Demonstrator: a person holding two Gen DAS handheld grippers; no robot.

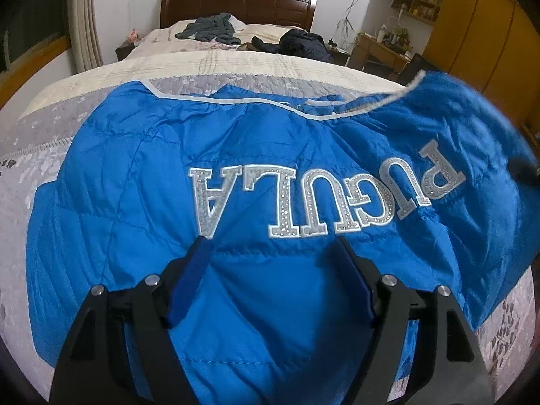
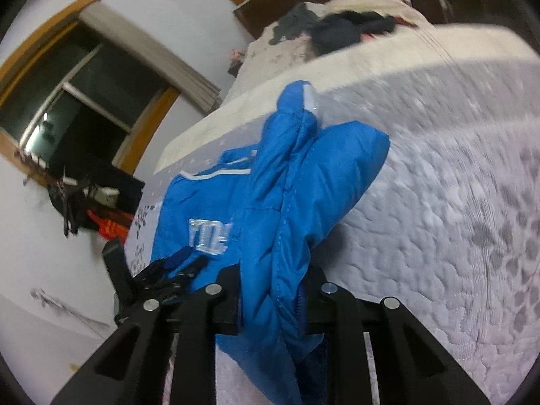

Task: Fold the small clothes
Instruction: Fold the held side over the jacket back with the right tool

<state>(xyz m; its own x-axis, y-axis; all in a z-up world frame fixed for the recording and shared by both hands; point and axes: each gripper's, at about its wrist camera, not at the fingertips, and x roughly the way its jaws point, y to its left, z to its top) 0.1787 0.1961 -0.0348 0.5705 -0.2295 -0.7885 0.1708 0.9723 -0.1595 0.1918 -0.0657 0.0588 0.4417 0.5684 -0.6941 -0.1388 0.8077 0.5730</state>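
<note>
Your right gripper (image 2: 270,303) clamps the quilted blue jacket (image 1: 236,141), lifting one side to fold over, while your left gripper (image 1: 270,256) hovers open above it on the bed (image 1: 50,155).

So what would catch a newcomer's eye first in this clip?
The bright blue jacket spread across the grey quilt, silver letters upside down mid-back. The left gripper hangs open over it near the camera, while the right gripper pinches a bunched fold at the bed's edge.

The blue jacket (image 1: 141,175) is showing smooth, faintly shiny quilted cloth with glittery stitched letters (image 1: 303,195); the bedspread (image 1: 37,155) is looking matt and puckered; the left gripper (image 1: 273,246) is showing matt black plastic.
</note>
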